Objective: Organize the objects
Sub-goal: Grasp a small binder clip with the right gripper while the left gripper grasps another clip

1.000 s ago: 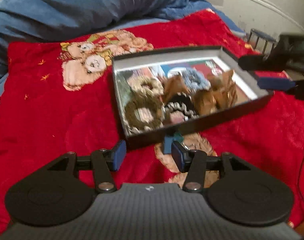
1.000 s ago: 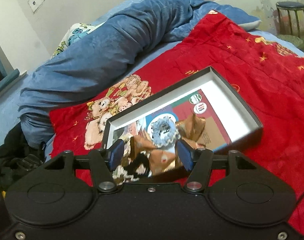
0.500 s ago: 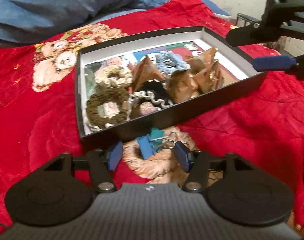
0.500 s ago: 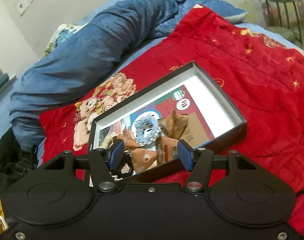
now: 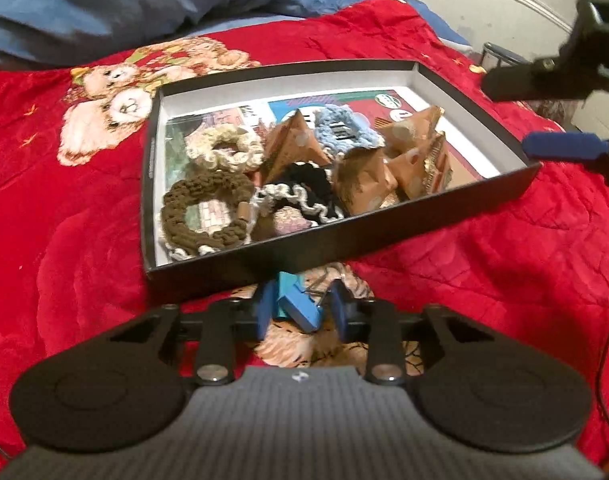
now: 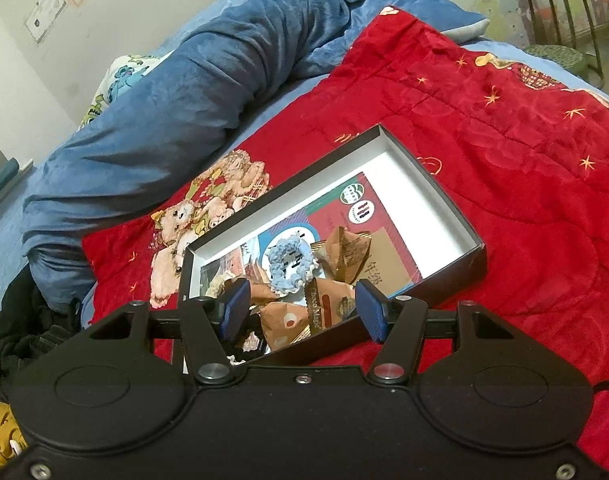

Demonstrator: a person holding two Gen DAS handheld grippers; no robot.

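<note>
Left tongs (image 5: 302,312) newly closed on boxy blue clip (image 5: 298,307)

"Choco Magic" on brown snack wrapper (image 6: 322,308) in box (image 6: 456,216). Chinese characters on brown card (image 6: 388,256) beneath, unreadable. Round logos on card (image 6: 356,204), text illegible.

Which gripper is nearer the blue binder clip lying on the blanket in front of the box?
Left. The left gripper has just closed around the blue binder clip. The right gripper hangs open over the box, beyond its far right corner in the left wrist view.
</note>
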